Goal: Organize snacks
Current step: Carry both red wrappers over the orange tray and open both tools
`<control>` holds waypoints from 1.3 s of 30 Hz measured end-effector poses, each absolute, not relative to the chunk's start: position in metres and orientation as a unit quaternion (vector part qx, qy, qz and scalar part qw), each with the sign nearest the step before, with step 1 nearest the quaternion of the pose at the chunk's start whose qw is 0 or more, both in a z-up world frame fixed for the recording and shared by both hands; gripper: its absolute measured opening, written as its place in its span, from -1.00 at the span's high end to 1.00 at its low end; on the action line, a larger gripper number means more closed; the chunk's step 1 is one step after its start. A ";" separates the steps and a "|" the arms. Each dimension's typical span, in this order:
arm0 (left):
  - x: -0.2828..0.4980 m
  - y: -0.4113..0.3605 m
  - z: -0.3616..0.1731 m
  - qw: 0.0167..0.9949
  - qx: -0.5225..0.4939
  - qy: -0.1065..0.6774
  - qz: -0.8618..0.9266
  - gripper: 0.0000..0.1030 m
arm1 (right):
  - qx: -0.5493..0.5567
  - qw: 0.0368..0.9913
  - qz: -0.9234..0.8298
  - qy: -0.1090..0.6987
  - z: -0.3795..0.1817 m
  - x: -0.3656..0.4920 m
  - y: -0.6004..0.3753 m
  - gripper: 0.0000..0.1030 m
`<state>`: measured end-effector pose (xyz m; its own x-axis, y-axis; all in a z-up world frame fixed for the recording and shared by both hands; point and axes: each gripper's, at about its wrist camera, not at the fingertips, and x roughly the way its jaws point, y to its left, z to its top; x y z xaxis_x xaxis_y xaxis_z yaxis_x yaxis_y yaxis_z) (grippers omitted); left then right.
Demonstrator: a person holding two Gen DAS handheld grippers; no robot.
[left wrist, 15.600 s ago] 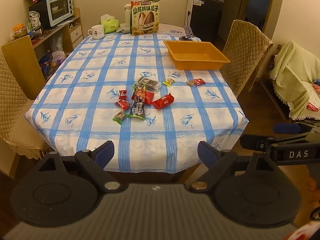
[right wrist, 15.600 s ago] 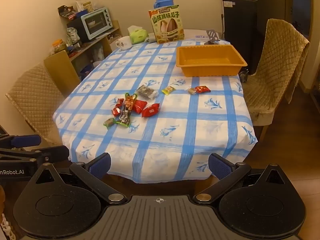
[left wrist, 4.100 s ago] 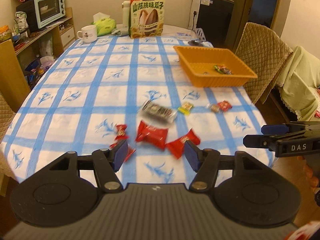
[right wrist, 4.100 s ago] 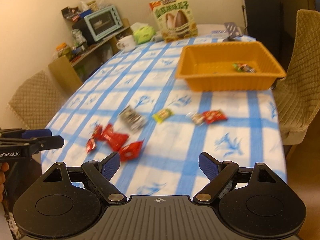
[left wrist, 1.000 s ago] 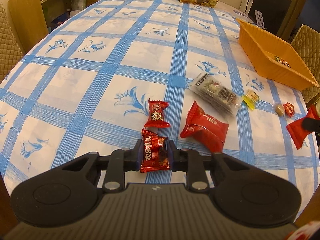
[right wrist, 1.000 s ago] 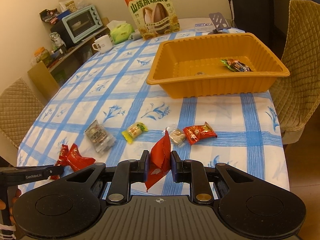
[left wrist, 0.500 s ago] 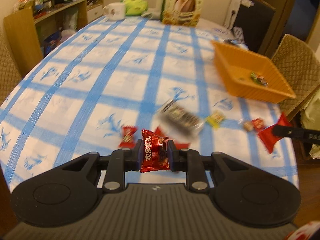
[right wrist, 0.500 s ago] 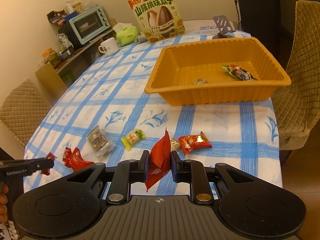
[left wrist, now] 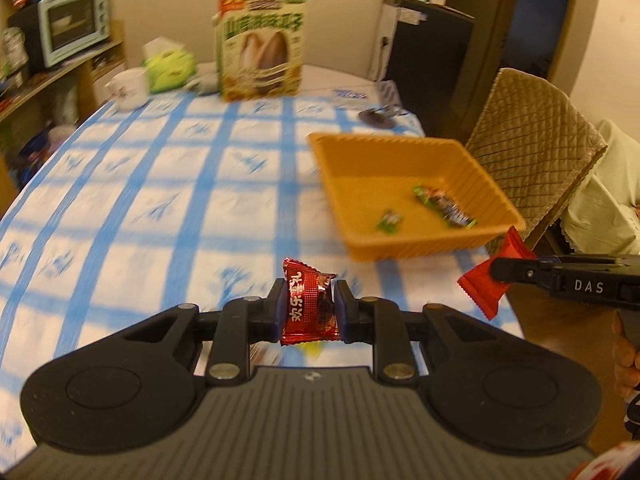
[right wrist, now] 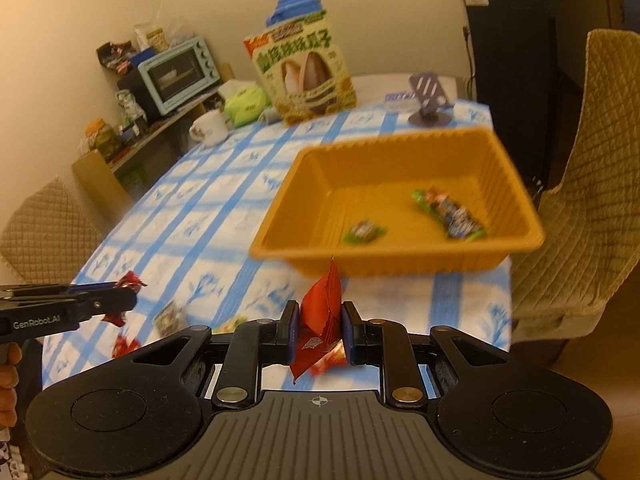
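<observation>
Your left hand-held gripper [left wrist: 308, 308] is pinching a small dark-red candy packet [left wrist: 309, 305] upright between its pads, lifted clear of the worktop [left wrist: 120, 208] with its blue-checked cloth. Your right hand-held gripper [right wrist: 320, 330] is clamped on a bright red snack pouch [right wrist: 322, 312], which stands on edge with one pointed corner sticking up past the fingertips.

From your left wrist view, the orange tray [left wrist: 400, 246] sits at about 1 o'clock, near the worktop's right edge, and your right hand-held gripper with its red pouch comes in from 3 o'clock, just beside the tray's near right corner. From your right wrist view, the tray lies at 12 o'clock, just past the pouch's tip, and your left hand-held gripper shows at 9 o'clock.

Two snacks already lie in the tray: a long green-ended wrapper [right wrist: 450, 214] toward its right side and a small green candy [right wrist: 364, 232] near the middle of the floor.

More snacks remain on the worktop at about 8 o'clock in the right wrist view, blurred: a pale packet [right wrist: 168, 318] and a red one [right wrist: 124, 346].

A large seed box [left wrist: 262, 46] stands at the far end of the worktop, with a white mug [left wrist: 128, 88] to its left.
</observation>
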<state>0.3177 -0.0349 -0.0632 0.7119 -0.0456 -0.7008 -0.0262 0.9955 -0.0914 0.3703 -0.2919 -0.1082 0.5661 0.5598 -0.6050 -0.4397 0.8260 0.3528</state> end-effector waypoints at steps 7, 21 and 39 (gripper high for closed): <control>0.372 -0.065 -0.055 0.928 -0.035 0.369 -0.027 0.58 | 0.087 0.892 0.279 0.345 -0.091 0.413 -0.307 0.56; 0.456 -0.089 -0.067 0.923 -0.030 0.383 -0.029 0.58 | 0.083 0.895 0.275 0.341 -0.100 0.484 -0.306 0.56; 0.525 -0.102 -0.107 0.908 -0.006 0.419 -0.009 0.57 | 0.089 0.888 0.269 0.362 -0.123 0.538 -0.299 0.56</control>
